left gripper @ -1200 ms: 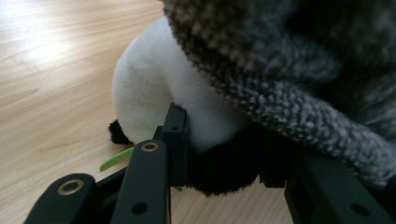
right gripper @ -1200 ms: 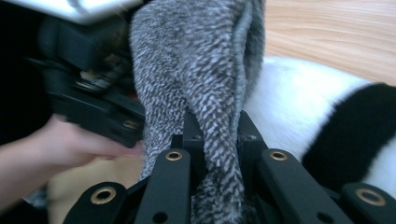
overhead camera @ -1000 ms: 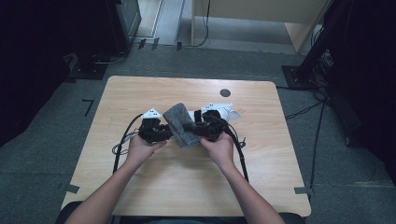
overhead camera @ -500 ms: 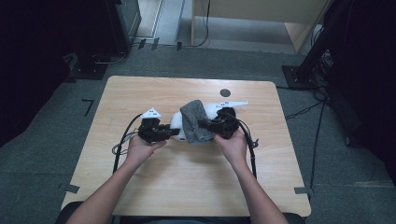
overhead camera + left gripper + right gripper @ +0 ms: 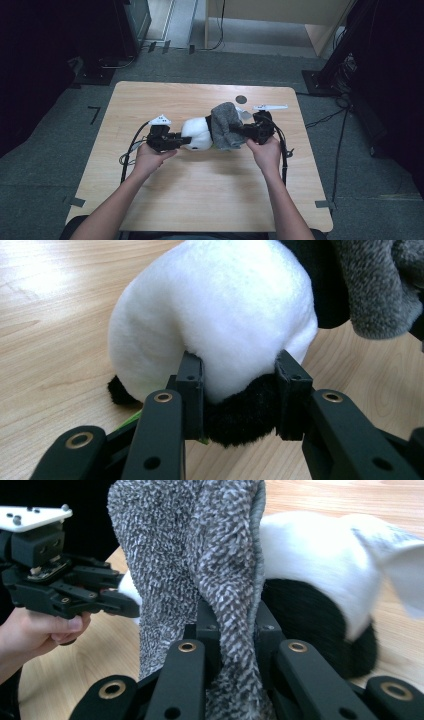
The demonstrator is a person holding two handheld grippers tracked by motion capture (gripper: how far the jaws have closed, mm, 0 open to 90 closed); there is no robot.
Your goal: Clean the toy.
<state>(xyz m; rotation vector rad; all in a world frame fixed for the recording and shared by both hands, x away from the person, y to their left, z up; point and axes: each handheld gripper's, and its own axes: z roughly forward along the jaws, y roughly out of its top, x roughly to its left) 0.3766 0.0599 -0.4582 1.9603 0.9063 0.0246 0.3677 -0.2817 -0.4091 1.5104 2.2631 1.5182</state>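
Where the person's two forearms come in over the near edge of the wooden table (image 5: pixel 165 200), each hand holds a gripper near the table's middle. The left hand (image 5: pixel 148 159) carries the left gripper (image 5: pixel 184 142), whose jaws are clamped on a plush toy (image 5: pixel 199 133); in the left gripper view the two black pads (image 5: pixel 192 385) press into its white and black fur from either side, squeezing it in. The toy rests on the table between the two grippers, its white body toward the left. The right hand (image 5: pixel 265 151) carries the right gripper (image 5: pixel 236 132), and its jaws are pinched together on a grey fuzzy cloth (image 5: pixel 225 125); in the right gripper view a fold of that cloth (image 5: pixel 200 570) runs down between the pads. The cloth drapes over the right end of the toy, touching it. Black cables trail from both grippers toward the near side. Farther off, near the far right part of the table, lie a small dark round disc (image 5: pixel 241 99) and a thin white strip (image 5: pixel 270 107), apart from each other.
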